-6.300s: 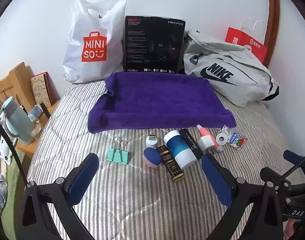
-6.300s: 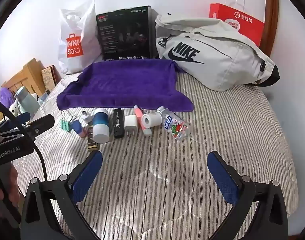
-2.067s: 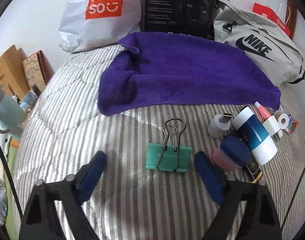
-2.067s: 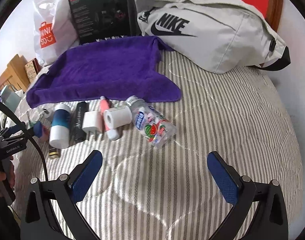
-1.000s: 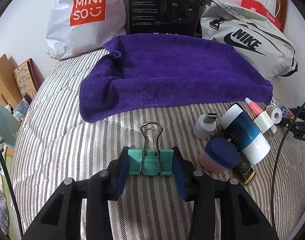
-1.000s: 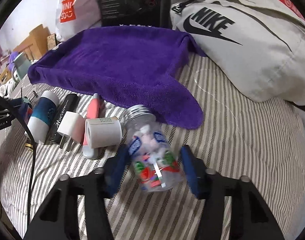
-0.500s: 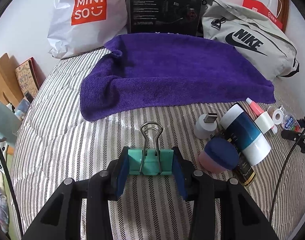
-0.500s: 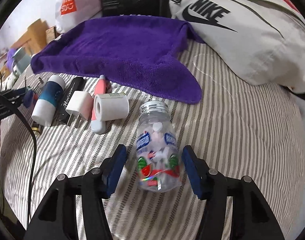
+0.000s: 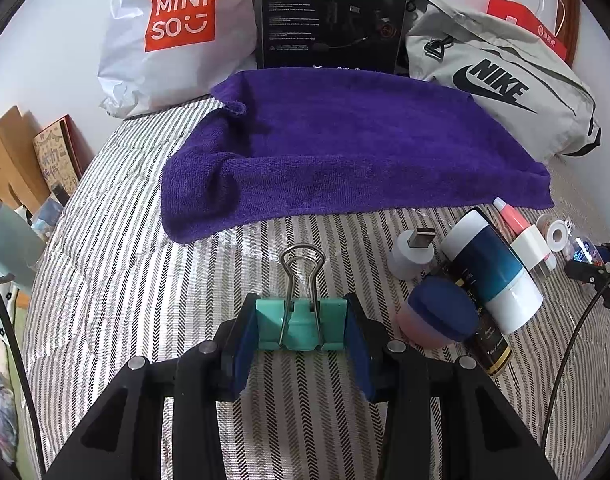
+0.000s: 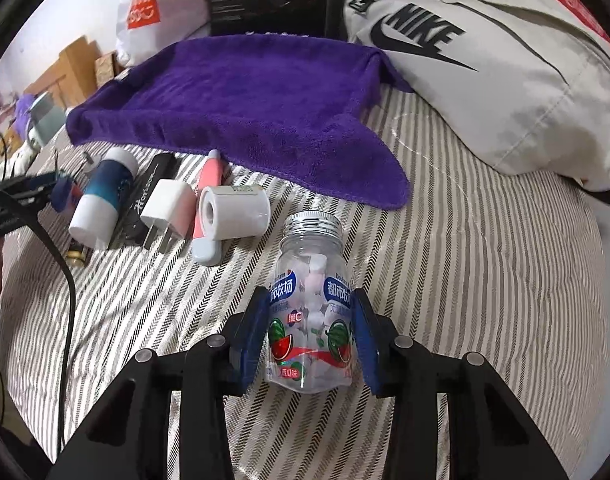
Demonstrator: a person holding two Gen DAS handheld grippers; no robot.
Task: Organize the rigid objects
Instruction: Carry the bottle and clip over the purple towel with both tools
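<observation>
The left gripper (image 9: 301,328) has its jaws pressed against both sides of a teal metal binder clip (image 9: 301,326) with silver wire handles, which sits over the grey-and-white striped bed cover (image 9: 125,280), in front of the near edge of the purple terry towel (image 9: 345,148). The right gripper (image 10: 311,332) has its jaws clamped on a clear plastic candy bottle (image 10: 311,300) with a silver screw cap and watermelon label, cap pointing toward the towel's near right corner. Along the towel's near edge lie a white tape roll (image 10: 233,212), a pink-and-white tube (image 10: 209,192), a white plug charger (image 10: 167,204), a black rectangular stick (image 10: 145,196), and a blue-and-white cylinder (image 10: 103,196). Behind the towel stand a white shopping bag (image 9: 173,32), a black box (image 9: 333,12) and a grey sports bag (image 9: 501,80).
</observation>
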